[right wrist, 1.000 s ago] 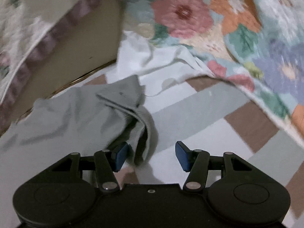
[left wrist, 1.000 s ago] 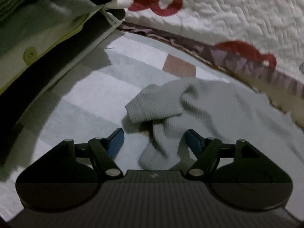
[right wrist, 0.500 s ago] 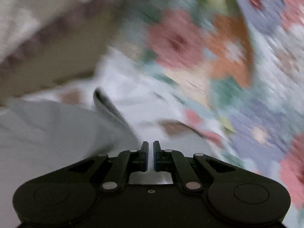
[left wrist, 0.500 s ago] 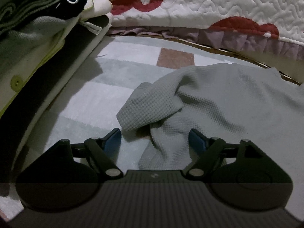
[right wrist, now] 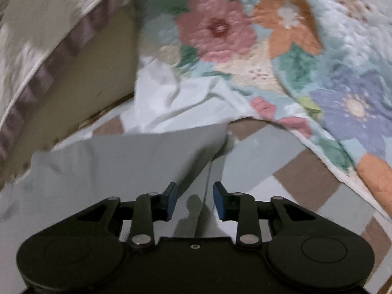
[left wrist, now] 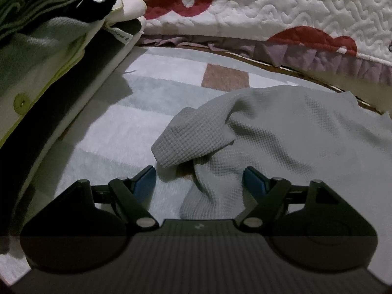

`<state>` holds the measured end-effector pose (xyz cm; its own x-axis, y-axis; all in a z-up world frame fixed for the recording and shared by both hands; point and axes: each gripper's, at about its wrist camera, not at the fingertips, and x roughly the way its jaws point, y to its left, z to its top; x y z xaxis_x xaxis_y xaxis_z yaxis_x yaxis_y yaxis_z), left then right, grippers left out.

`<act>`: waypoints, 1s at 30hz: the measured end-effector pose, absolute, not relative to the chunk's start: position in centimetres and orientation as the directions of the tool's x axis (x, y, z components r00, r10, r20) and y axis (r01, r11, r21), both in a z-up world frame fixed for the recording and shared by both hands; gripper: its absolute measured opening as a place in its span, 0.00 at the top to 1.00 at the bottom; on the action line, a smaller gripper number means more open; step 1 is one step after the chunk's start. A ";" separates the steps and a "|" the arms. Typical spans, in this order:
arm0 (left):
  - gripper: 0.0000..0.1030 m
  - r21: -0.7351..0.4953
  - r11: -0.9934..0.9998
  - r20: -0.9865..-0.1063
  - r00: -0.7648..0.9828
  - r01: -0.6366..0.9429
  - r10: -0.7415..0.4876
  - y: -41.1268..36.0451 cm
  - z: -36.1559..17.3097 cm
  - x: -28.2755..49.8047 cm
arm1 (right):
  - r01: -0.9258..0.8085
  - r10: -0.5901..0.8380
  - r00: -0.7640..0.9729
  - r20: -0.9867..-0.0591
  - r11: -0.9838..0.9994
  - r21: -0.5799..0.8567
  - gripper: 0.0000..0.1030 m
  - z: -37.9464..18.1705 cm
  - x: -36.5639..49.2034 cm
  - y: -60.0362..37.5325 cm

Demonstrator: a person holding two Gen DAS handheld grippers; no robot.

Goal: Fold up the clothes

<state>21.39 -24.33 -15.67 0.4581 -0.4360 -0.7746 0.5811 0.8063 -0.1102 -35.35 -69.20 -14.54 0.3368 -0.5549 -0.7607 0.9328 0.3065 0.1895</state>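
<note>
Grey garment (right wrist: pixel 137 161) blurred, its near edge hidden behind right gripper (right wrist: pixel 193 199)

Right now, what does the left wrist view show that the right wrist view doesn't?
Only left wrist: a crumpled sleeve, a stack of folded clothes, the left hand-held gripper open, with the garment's edge between its fingers.
Only right wrist: a floral quilt, the right hand-held gripper opening, with a sleeve edge between its fingers.
Both: the grey waffle garment on the checked sheet.
</note>
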 end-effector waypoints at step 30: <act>0.24 -0.124 0.804 -0.780 0.443 0.582 -0.441 -24.6 -15.4 21.4 | 0.895 -0.519 0.326 -0.790 0.438 0.082 0.95 -14.8 -37.2 -62.6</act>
